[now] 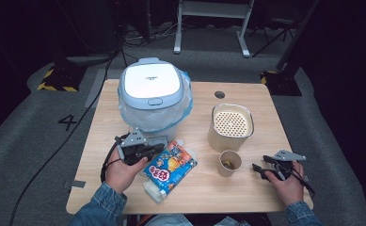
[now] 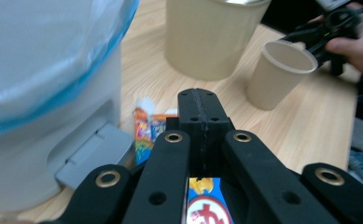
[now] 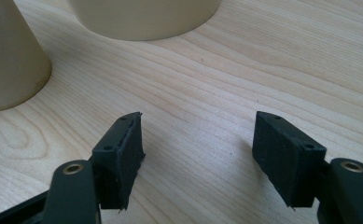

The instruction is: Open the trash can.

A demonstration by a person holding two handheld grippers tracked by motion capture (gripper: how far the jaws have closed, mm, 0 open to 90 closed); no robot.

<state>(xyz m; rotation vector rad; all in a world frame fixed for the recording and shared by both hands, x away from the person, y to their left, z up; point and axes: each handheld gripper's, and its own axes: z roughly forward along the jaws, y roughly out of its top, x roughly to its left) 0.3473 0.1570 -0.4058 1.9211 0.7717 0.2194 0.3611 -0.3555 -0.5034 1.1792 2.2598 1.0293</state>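
Note:
A colourful snack packet (image 1: 171, 168) lies flat near the table's front, between my two hands. My left gripper (image 1: 163, 147) points right over the packet's upper left end. In the left gripper view its jaws (image 2: 200, 95) are pressed together with nothing showing between them, and the packet (image 2: 144, 133) lies under and just left of them. A small paper cup (image 1: 229, 163) stands in front of a beige canister (image 1: 230, 129) with a perforated lid. My right gripper (image 1: 259, 162) sits to the right of the cup, low over bare wood and open (image 3: 198, 135).
A white lidded bin (image 1: 152, 84) lined with a blue-tinted plastic bag stands at the back left, close behind my left gripper; its grey pedal (image 2: 90, 154) is near the jaws. The wooden table (image 1: 260, 101) has a cable hole at the back. Dark floor surrounds it.

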